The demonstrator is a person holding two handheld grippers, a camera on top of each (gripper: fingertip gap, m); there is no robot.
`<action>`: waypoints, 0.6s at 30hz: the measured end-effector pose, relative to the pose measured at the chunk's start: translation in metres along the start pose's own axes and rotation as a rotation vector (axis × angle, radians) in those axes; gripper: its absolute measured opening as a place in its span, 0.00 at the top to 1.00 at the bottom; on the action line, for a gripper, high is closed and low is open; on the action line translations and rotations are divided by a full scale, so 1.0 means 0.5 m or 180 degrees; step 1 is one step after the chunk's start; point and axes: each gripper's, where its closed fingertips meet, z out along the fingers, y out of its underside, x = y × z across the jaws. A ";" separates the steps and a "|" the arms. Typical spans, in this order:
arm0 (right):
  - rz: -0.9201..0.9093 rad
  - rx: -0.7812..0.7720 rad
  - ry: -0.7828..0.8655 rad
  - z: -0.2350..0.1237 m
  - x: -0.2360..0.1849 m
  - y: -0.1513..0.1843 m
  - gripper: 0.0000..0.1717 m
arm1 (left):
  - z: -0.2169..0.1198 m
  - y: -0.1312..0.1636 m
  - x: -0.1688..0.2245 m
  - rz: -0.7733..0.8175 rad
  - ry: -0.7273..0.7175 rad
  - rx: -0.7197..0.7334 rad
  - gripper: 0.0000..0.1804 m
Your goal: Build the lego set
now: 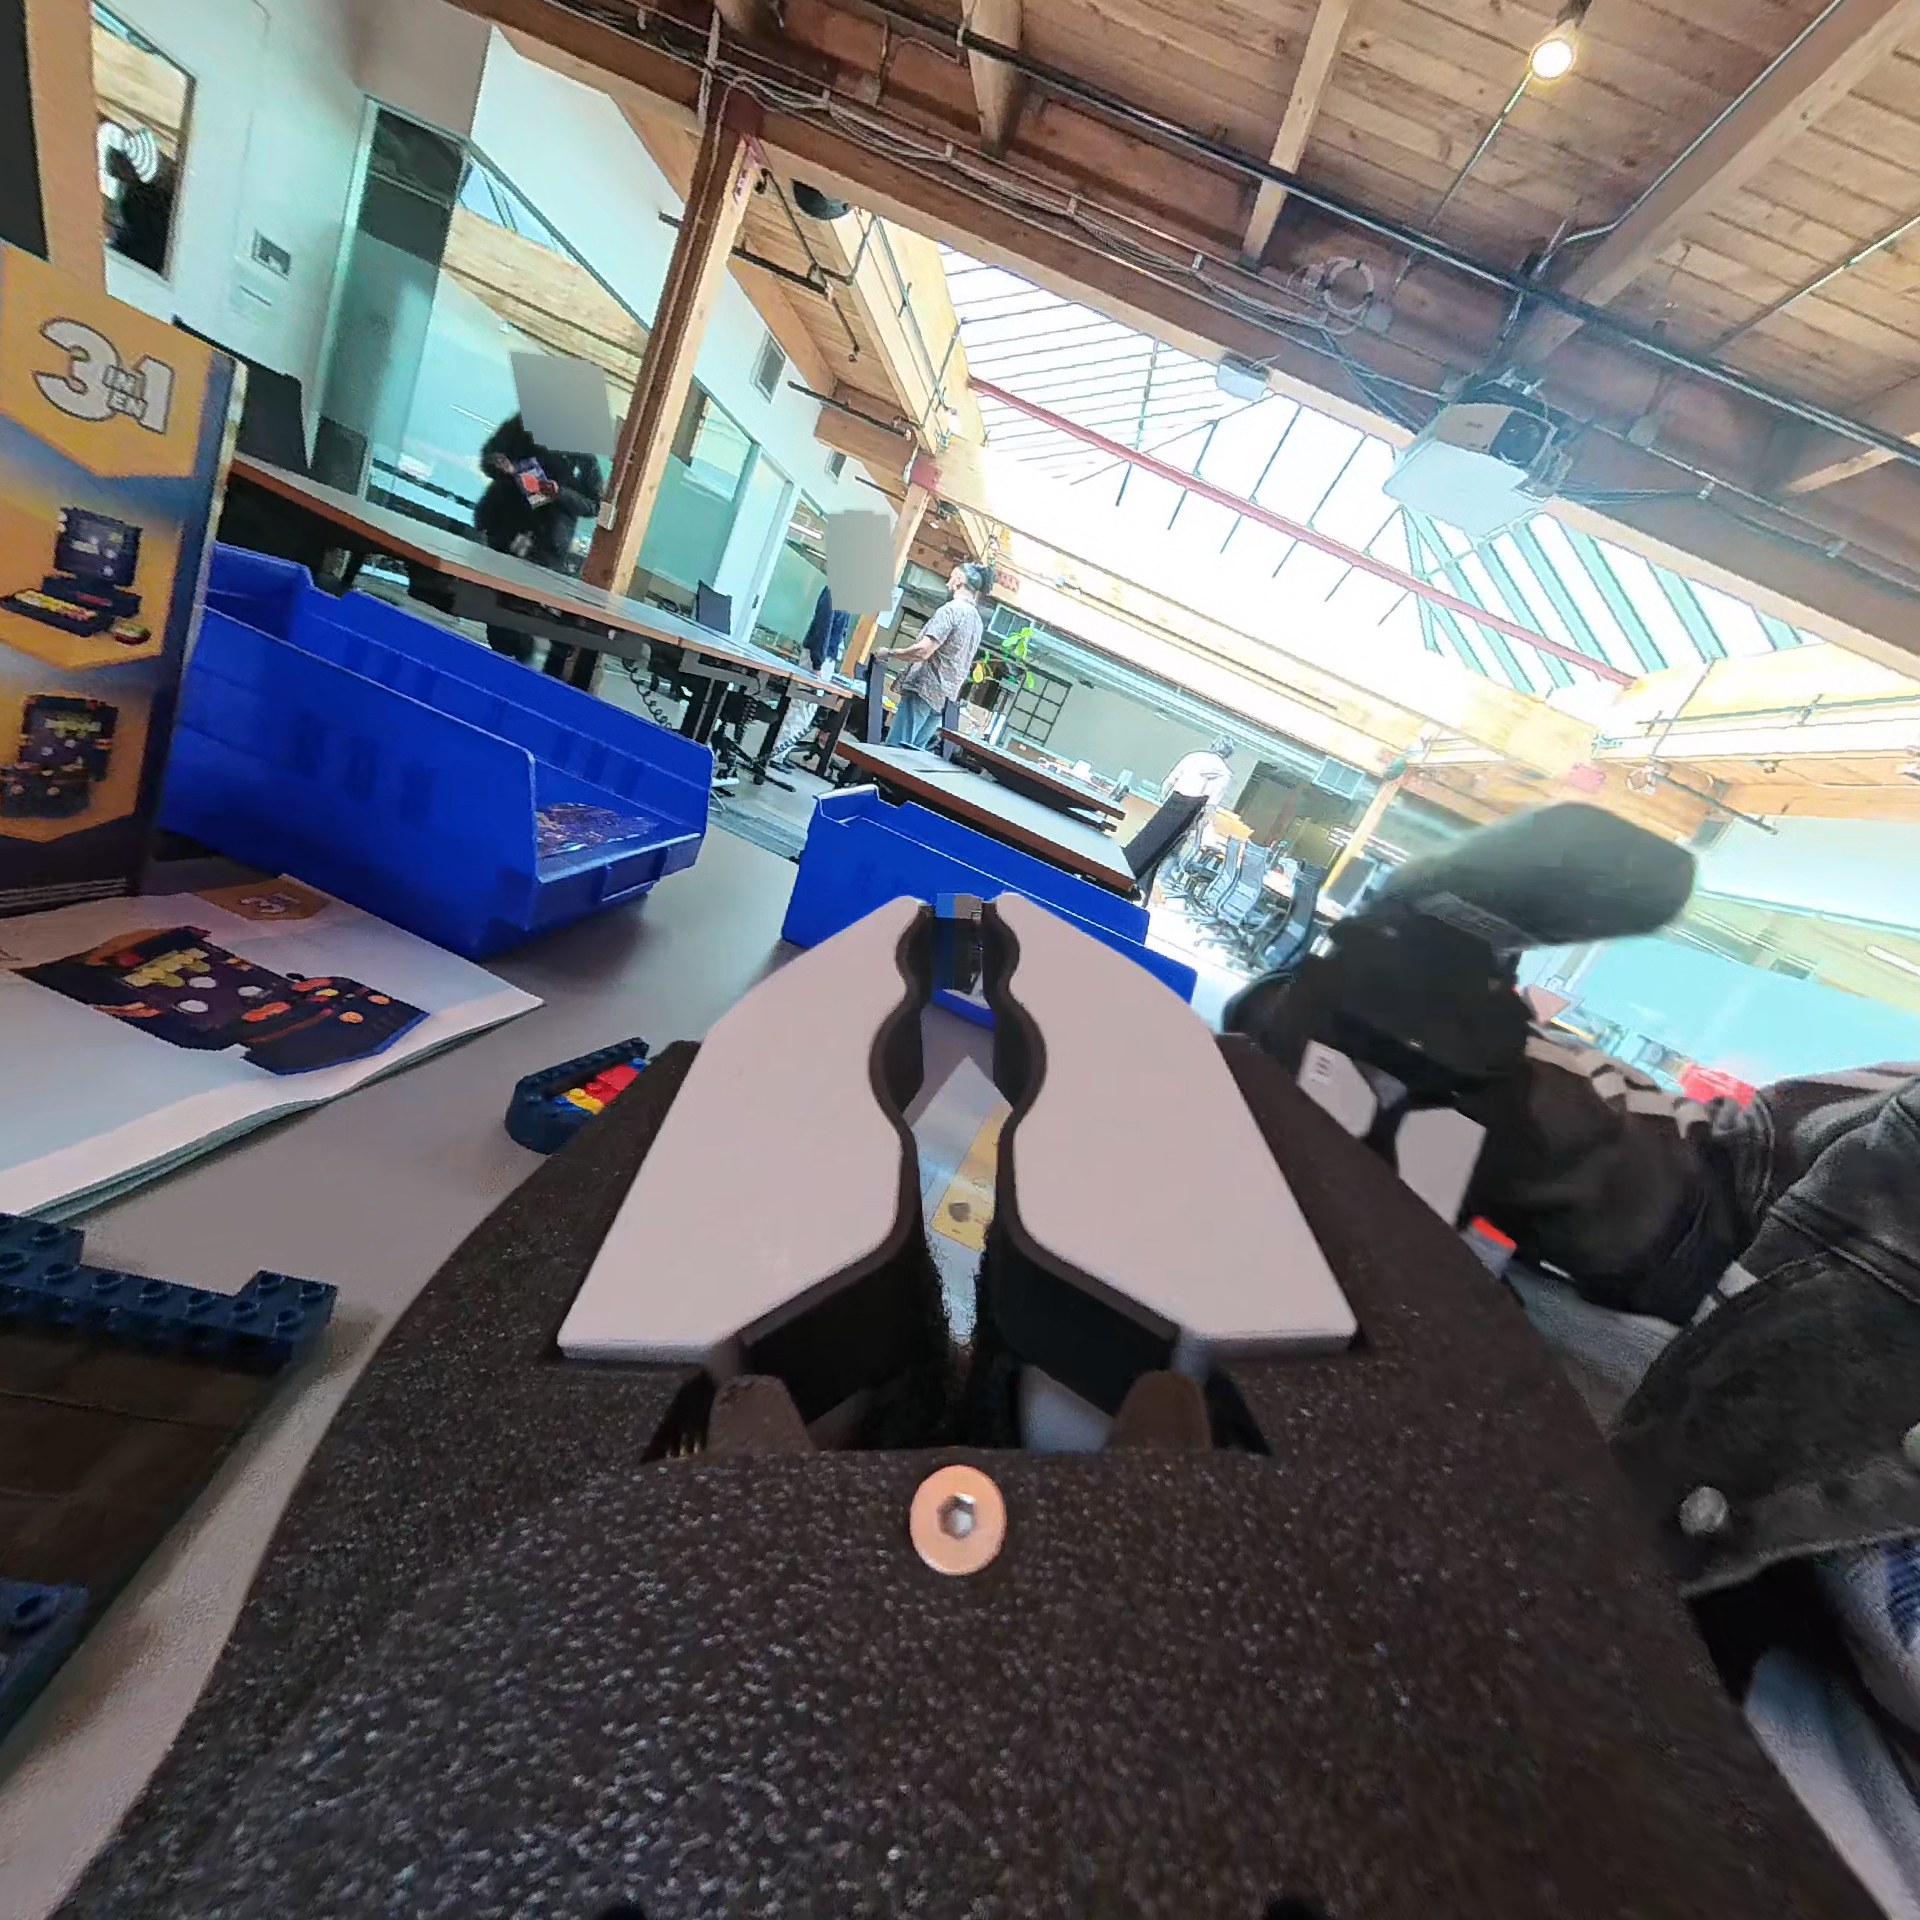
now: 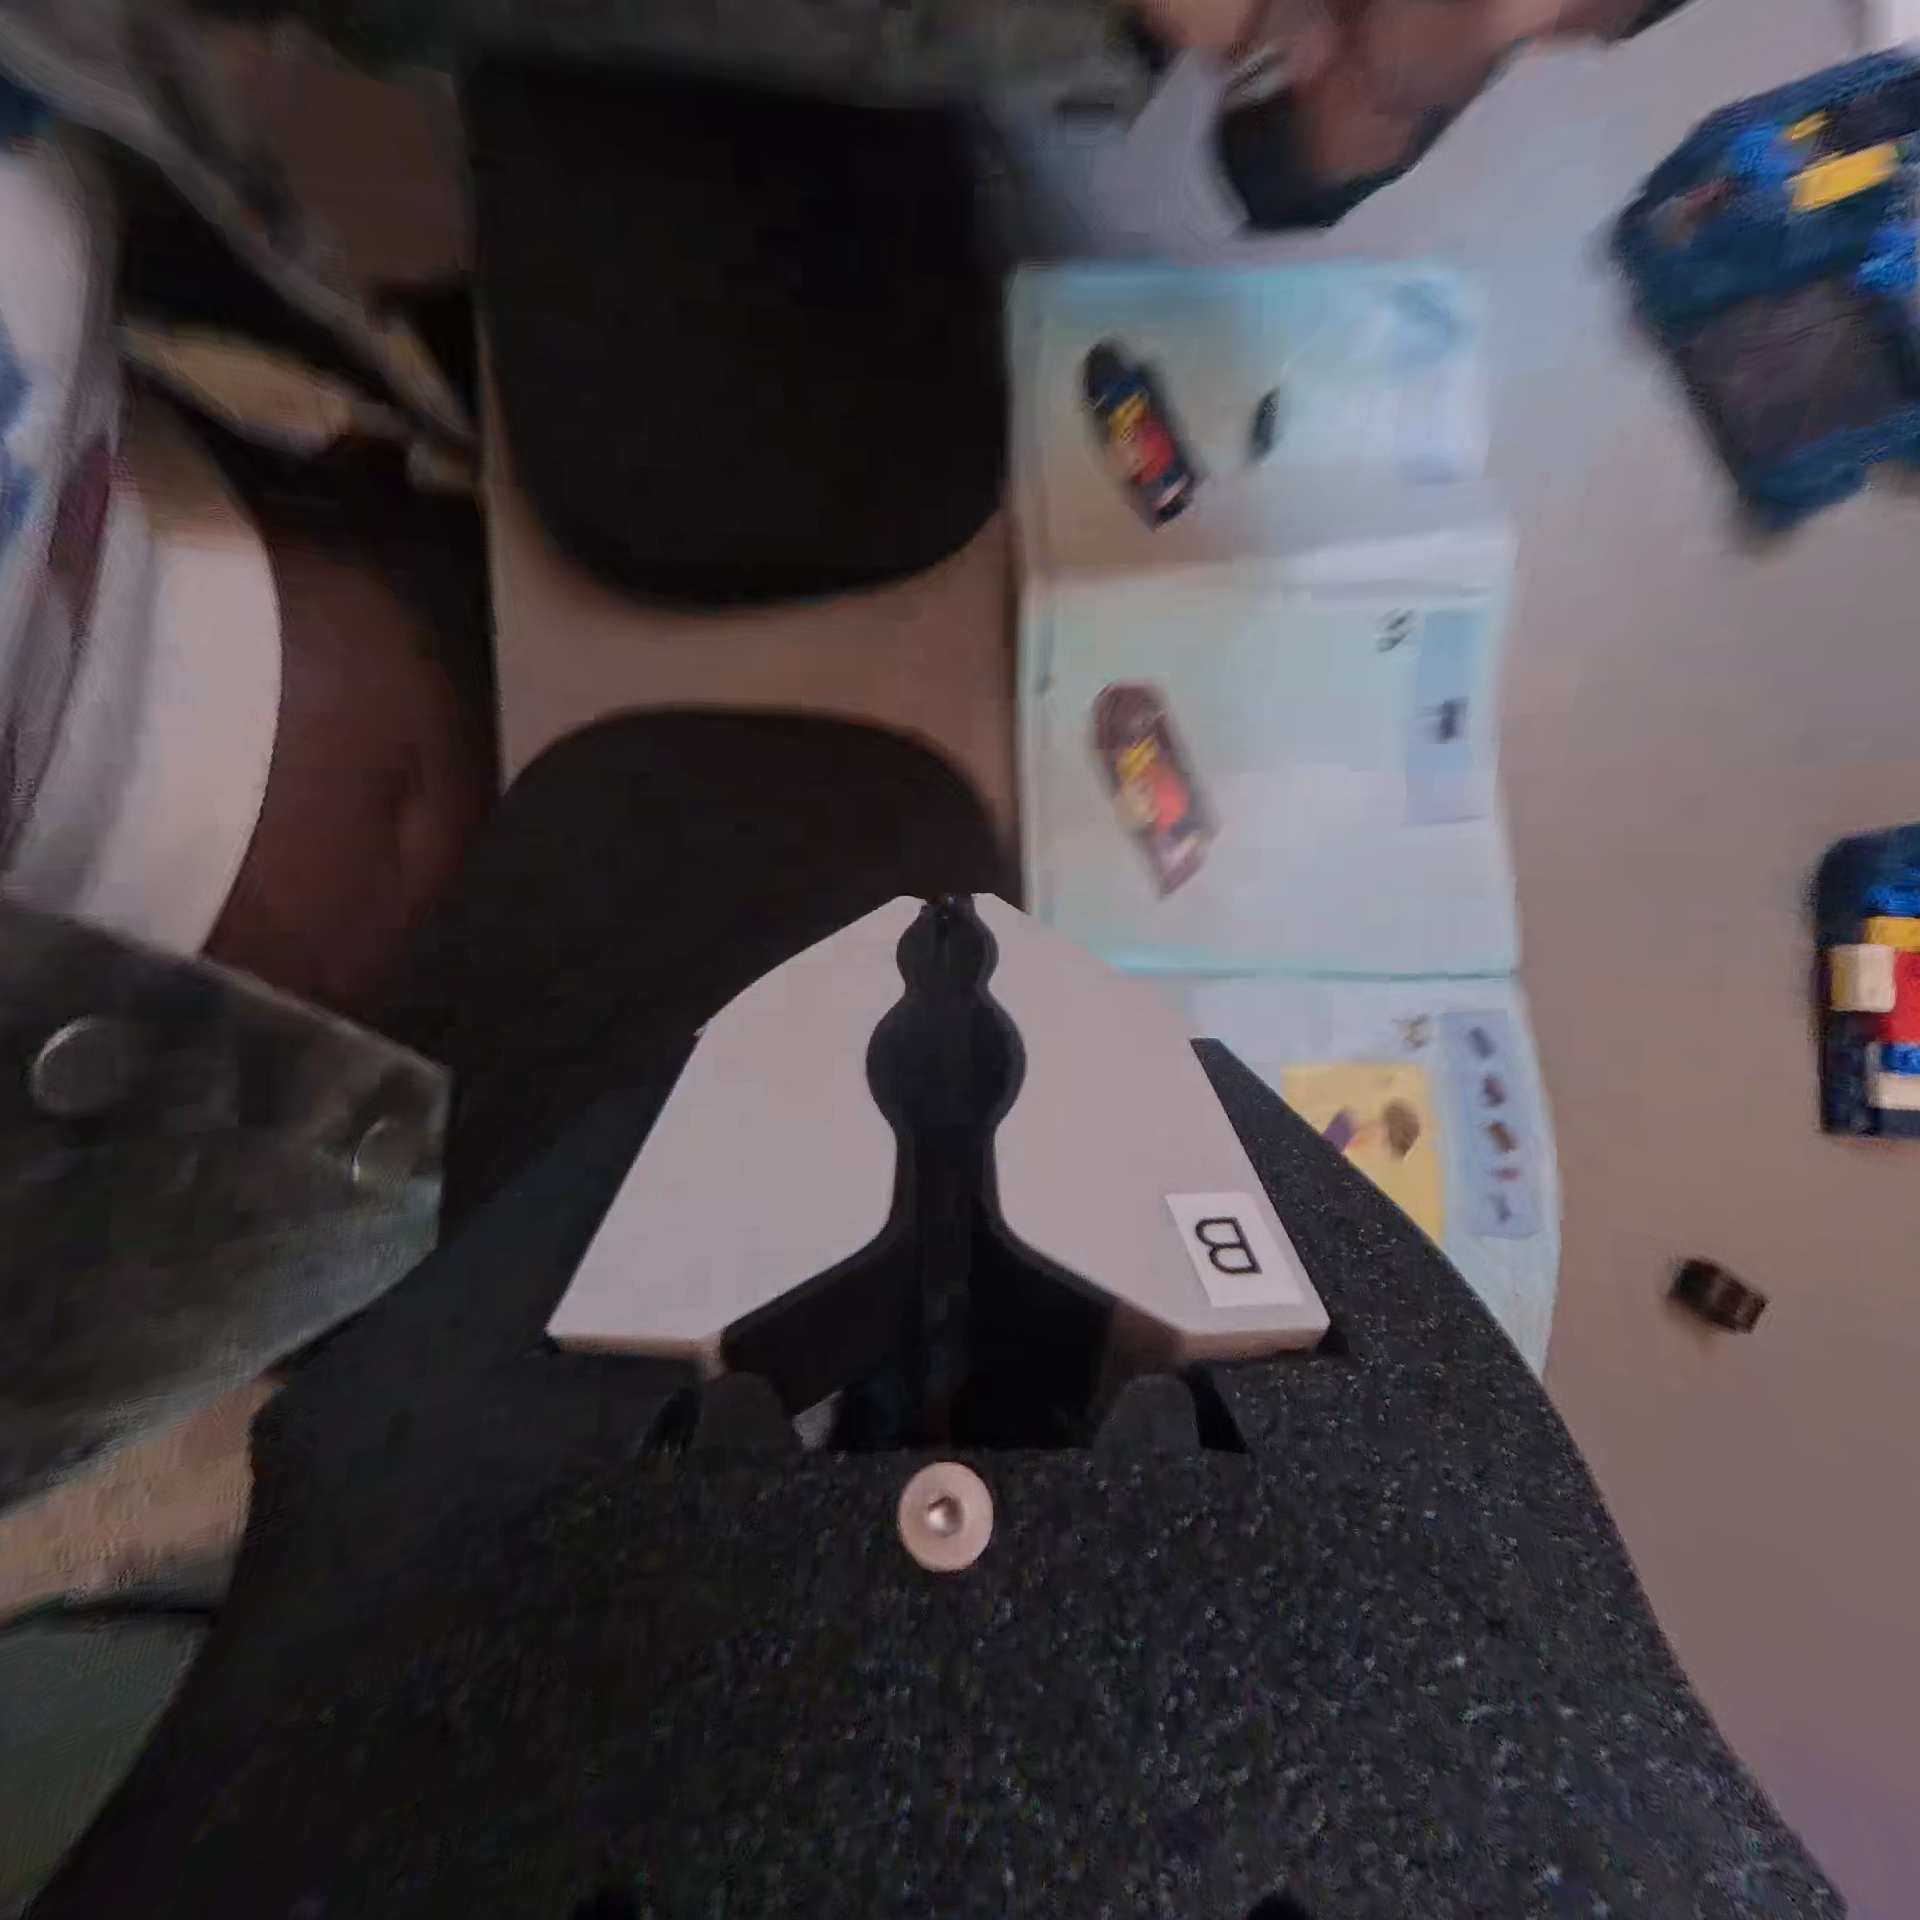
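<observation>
Open office with timber ceiling and skylights; work surface is a grey table (image 1: 665,966). On it: 2 blue bins (image 1: 416,748) (image 1: 883,873), a toy-set box (image 1: 94,582) standing at the left edge, an open instruction booklet (image 1: 208,1029), and loose dark-blue brick assemblies (image 1: 577,1091) (image 1: 156,1309).

Left gripper (image 1: 958,920): raised just above the table, jaws nearly together, pinching a small piece (image 1: 956,940), blue and grey at its top edge, at the fingertips.

Right gripper (image 2: 948,906): view blurred. Fingertips pressed almost together over a dark seat-like shape (image 2: 727,831); whether anything is pinched, cannot tell. The booklet (image 2: 1268,623) lies just to its right, brick assemblies (image 2: 1870,997) (image 2: 1787,291) beyond it.
</observation>
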 end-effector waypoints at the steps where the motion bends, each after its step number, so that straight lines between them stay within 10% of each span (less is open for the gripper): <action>1: -0.0100 -0.0201 0.0029 -0.007 -0.022 0.024 0.97 | 0.001 0.002 0.001 0.0020 0.0000 -0.0017 0.96; 18: -0.0412 -0.0720 0.0260 0.016 -0.053 0.084 0.94 | 0.010 0.035 -0.002 0.0300 -0.0090 -0.0354 0.96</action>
